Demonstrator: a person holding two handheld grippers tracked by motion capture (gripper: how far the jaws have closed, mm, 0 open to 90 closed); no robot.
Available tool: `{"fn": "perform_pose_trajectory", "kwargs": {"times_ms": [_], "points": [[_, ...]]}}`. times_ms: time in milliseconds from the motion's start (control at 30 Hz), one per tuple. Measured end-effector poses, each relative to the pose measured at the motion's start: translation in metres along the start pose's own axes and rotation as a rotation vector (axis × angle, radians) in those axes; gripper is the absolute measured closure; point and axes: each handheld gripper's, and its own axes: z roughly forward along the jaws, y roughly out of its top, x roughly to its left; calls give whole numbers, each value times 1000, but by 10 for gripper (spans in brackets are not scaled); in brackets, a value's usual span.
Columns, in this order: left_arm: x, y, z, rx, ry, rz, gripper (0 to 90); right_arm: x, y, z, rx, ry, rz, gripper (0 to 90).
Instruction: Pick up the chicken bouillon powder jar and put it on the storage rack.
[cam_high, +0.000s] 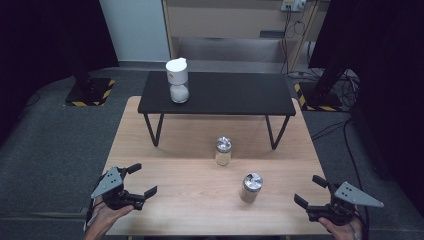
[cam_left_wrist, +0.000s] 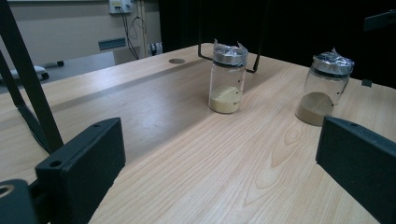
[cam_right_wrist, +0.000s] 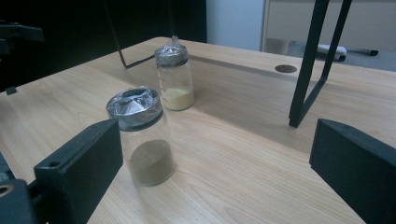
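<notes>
Two small glass jars with foil-covered lids stand upright on the wooden table (cam_high: 175, 150). One jar (cam_high: 223, 151) (cam_left_wrist: 227, 77) (cam_right_wrist: 174, 74) holds pale yellow powder, near the table's middle. The other jar (cam_high: 250, 188) (cam_left_wrist: 324, 88) (cam_right_wrist: 144, 137) holds brown powder, nearer the front right. My left gripper (cam_high: 141, 180) (cam_left_wrist: 219, 172) hovers open at the front left corner, held by a hand, well clear of both jars. My right gripper (cam_high: 310, 191) (cam_right_wrist: 219, 172) is open at the front right corner, the brown jar a short way to its left.
A low black shelf on thin metal legs (cam_high: 217, 94) stands across the table's far half. A white dispenser jar (cam_high: 178, 80) stands on its left part. Dark floor, stands and cables surround the table.
</notes>
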Motion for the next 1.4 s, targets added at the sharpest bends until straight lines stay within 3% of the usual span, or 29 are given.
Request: {"fn": "perform_pose_trajectory", "kwargs": {"times_ms": [433,1033,1400], "points": [[1,0,0,1,-2,-3,2,1,10,1,-19,22,-1,34],[1,0,0,4,-5,-5,2,-2,47,36,-2,102,-64,51],[2,-1,0,3,-6,-8,2,-4,66,57,10,127,-83,53]]}}
